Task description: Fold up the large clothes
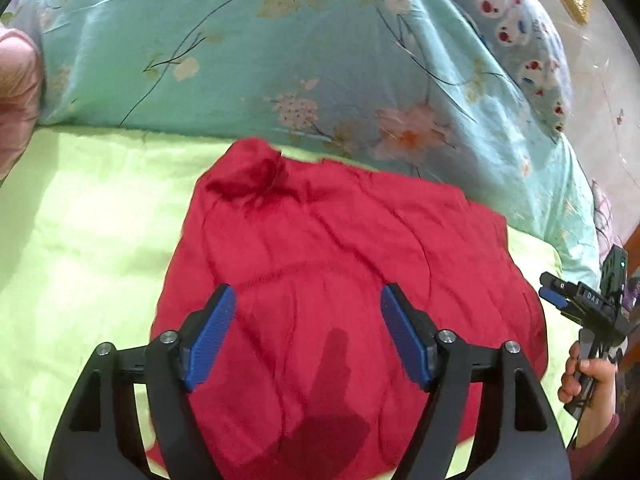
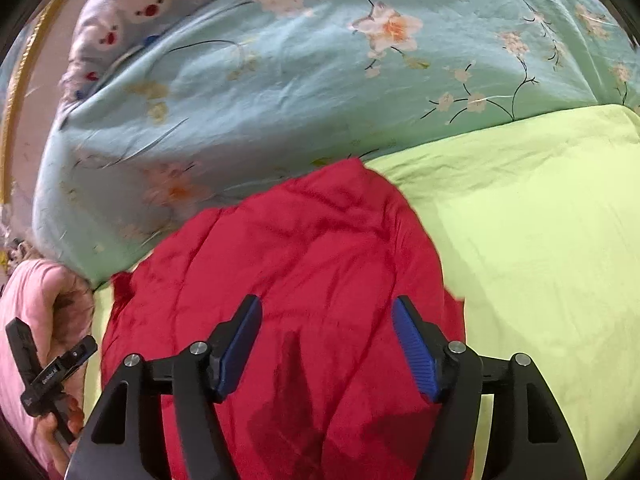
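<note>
A red padded garment (image 1: 340, 264) lies folded in a thick bundle on the light green bed sheet (image 1: 88, 216). My left gripper (image 1: 308, 300) hovers above its near half, blue pads wide apart and nothing between them. In the right wrist view the same red garment (image 2: 288, 280) fills the middle, and my right gripper (image 2: 326, 312) stands open over it, holding nothing. The right gripper (image 1: 568, 296) also shows at the right edge of the left wrist view, in a person's hand (image 1: 588, 384). The left gripper (image 2: 56, 368) appears at the lower left of the right wrist view.
A turquoise quilt with a flower print (image 1: 248, 48) is heaped behind the garment. A pillow with bear print (image 1: 520, 40) lies on top of it. A pink sleeve (image 2: 28, 320) shows at the left. Green sheet (image 2: 540, 240) spreads to the right.
</note>
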A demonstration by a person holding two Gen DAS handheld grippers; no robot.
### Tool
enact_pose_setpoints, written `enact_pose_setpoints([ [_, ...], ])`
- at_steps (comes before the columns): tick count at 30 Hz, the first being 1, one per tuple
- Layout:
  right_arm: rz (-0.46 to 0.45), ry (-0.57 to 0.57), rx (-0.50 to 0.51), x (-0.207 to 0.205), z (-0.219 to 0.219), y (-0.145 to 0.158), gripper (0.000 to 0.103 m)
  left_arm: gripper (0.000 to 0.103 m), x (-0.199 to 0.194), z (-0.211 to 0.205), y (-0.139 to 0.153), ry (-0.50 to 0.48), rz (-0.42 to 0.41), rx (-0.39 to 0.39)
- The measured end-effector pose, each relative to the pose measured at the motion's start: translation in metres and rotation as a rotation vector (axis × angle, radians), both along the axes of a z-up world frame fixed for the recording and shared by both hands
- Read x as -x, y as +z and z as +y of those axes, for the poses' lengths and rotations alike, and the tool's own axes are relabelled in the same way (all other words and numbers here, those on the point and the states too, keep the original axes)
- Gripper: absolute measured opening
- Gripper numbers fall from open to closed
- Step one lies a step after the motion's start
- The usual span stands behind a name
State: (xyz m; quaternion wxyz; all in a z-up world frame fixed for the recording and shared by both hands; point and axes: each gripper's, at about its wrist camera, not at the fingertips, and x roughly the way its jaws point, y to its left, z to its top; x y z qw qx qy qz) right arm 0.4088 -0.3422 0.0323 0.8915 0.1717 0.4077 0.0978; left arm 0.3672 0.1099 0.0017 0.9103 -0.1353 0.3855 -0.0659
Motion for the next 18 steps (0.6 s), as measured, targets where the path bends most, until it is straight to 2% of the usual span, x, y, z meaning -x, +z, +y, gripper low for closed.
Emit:
enact_pose_setpoints([
  [3, -0.005, 0.019, -0.015, 0.031, -0.001, -0.003, 0.079, 0.075, 0.018, 0.006, -0.006, 0.015, 0.011, 0.035],
  [7, 0.018, 0.025, -0.057, 0.067, -0.017, -0.011, 0.080, 0.075, 0.044, 0.022, -0.010, 0.050, 0.016, 0.058],
  [12, 0.021, 0.019, -0.047, 0.096, -0.020, -0.017, 0.080, 0.075, 0.066, 0.033, -0.018, 0.056, 0.034, 0.078],
  [18, 0.010, 0.010, -0.019, 0.115, -0.026, -0.022, 0.083, 0.081, 0.075, 0.049, -0.035, 0.072, 0.075, 0.137],
])
